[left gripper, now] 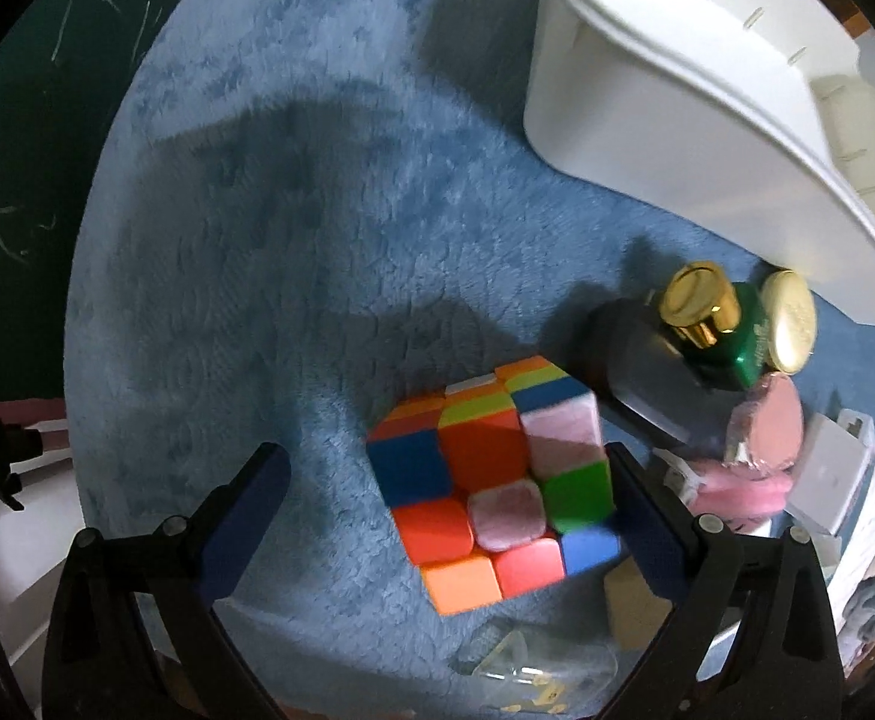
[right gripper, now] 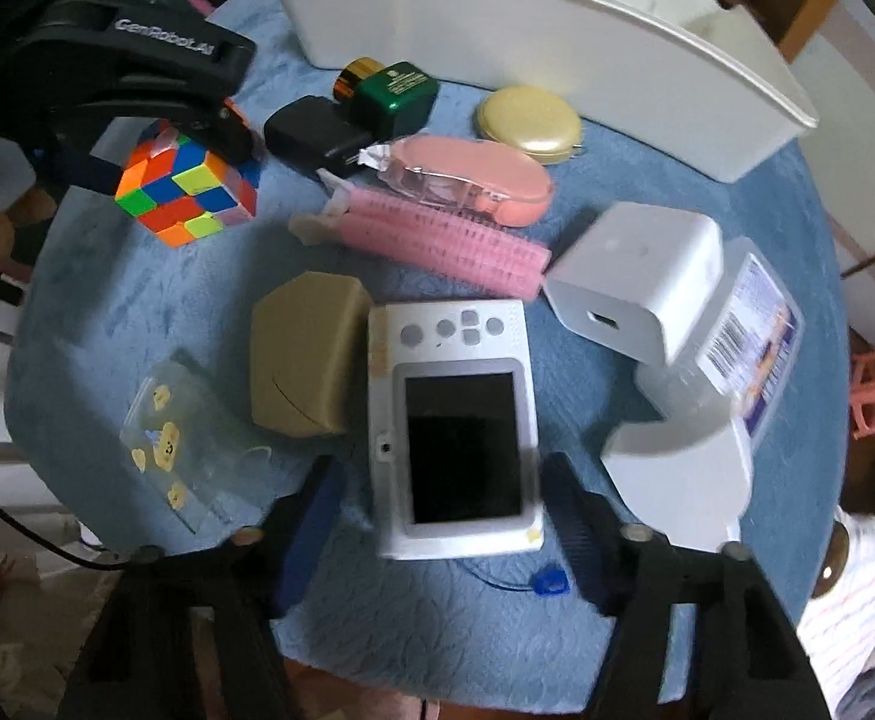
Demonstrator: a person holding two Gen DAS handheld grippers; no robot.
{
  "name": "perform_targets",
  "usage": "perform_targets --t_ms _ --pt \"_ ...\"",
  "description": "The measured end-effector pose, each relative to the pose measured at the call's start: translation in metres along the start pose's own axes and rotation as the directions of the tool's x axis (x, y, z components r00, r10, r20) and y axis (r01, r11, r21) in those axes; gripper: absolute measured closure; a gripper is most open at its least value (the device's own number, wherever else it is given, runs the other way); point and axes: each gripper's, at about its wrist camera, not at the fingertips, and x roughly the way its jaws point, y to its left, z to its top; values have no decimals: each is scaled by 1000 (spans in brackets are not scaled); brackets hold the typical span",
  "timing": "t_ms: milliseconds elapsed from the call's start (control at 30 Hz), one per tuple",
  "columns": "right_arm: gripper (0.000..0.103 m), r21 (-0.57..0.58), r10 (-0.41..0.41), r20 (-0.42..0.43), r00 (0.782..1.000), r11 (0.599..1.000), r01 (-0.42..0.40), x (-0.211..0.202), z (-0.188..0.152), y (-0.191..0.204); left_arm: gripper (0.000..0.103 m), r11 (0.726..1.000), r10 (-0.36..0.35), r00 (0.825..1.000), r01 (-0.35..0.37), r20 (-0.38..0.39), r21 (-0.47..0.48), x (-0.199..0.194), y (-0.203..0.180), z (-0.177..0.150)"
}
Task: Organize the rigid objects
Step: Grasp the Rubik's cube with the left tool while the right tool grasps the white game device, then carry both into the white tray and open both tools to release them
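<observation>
Straddling the puzzle cube [left gripper: 491, 480], the left gripper [left gripper: 449, 504] has its fingers wide, one close against the cube's side, the other well clear. The right gripper [right gripper: 443, 516] brackets the white handheld console [right gripper: 455, 420] at a middling spread, its pads not seen pressing. Both things look stiff and light; the cube's flat faces suit a squeeze, while the console's smooth long edges may slip (its screen is best left untouched). Clutter crowds the blue mat [right gripper: 77, 300], so lifting straight up toward the white bin [right gripper: 557, 60] seems safest.

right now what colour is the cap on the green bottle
Gold, on the green bottle; clearest in the left wrist view.
</observation>
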Motion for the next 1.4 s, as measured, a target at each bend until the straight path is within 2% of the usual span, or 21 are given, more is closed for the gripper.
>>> perform_targets --t_ms 100,167,233,333,433,467,500,533,567,733,900,967,1067,1133,1167,1233,1267,1400 --pt "46 5 26 -32 999 1000 -26 13 5 -6 4 1000 2 999 -3 -40 -16 12 2 6" --pt "45 1 39 -28 999 999 -39 15 8 -6 11 1000 -17 997 15 -70 -25 19 3 9" --pt "44 -18 31 -32 999 999 -31 18 11 0 12 999 -24 995 21 -97 -27 26 5 10" --pt "35 -27 35 -48 998 999 -36 21 17 8 12 1000 -24 997 23 -68 -18 24 6 11" --pt "36 -53 -7 -50 999 999 4 24 21 22 14 999 -35 998 34 -50 -11 24 11 7" --pt "38 -38 -14 -41 999 999 13 24 21 23 18 999 -34 998 34 -43 -2 23 14 1" --pt "46 -24 -16 -32 999 1000 15 29 18 29 23 999 -34 999 34 -35 5 23 15 -10" --pt "46 -9 1 -37 999 1000 -1 28 19 29 37 999 -49 999 50 -15 17 18 17 -11" --pt "46 15 19 -44 999 1000 -18 28 20 27 41 998 -59 998 59 -6 27 15 17 -17" --pt "46 87 95 -69 993 992 -89 20 20 26 42 991 -123 992 124 -26 46 3 33 -26" --pt "46 114 128 -4 992 985 -127 -30 26 30 42 977 -137 985 116 105 181 -53 38 -40" --pt "46 122 123 45 991 984 -128 -55 33 32 41 962 -167 970 120 178 246 -84 37 -42" --pt "46 143 103 126 987 982 -120 -98 55 30 41 938 -222 931 123 289 324 -134 27 -37" --pt "46 156 84 181 980 981 -112 -143 57 -3 41 920 -268 899 132 347 369 -165 15 -26" --pt "46 160 67 218 974 982 -103 -163 67 -6 41 914 -286 887 138 362 382 -164 14 -19" --pt "46 165 39 270 962 983 -86 -188 89 -25 41 897 -338 862 173 377 407 -183 8 -6" --pt "46 166 12 303 953 984 -66 -206 104 -28 41 888 -364 855 199 369 414 -189 4 2" --pt "46 182 -64 353 933 983 -1 -231 145 -42 41 864 -428 849 283 309 416 -188 -9 37"
